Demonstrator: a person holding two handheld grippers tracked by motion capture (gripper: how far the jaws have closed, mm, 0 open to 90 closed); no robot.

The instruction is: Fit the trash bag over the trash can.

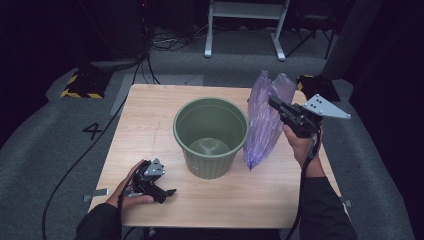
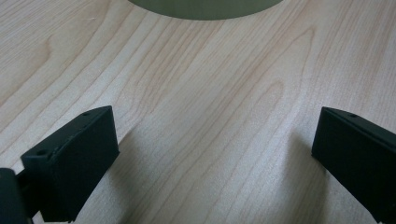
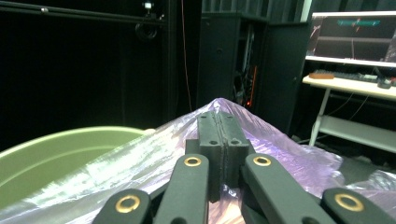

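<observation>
The counter [image 1: 150, 115] is the biggest thing here, a pale wooden top with just 2 items on it. Ahead of the left tongs [image 1: 167, 192], and off to the side of the right tongs [image 1: 272, 101] towards the middle of the counter, stands the green bin [image 1: 211, 137], upright, with nothing in it that I can see and no lining over its rim.

Hanging below the right tongs is the purple bag [image 1: 262, 125], a thin see-through plastic one. Its top edge is pinched in those tongs, which are pressed together on the film; in the right gripper view the 2 jaws meet with the plastic spreading out on both sides of them. The bag dangles just beside the bin's outer wall, its lower end down at or near the counter, though I can't tell whether it touches. Its mouth looks flat and shut, not opened out.

The left tongs lie low on the counter at the near corner, jaws wide apart with bare wood between them, holding nothing. The bin's base sits a little way ahead of them.

So I'd say the job of lining the bin is barely begun: 1 step done, the bag picked up. What's left is opening the mouth, getting it over the bin and folding it around the rim, likely with the left tongs helping.
</observation>
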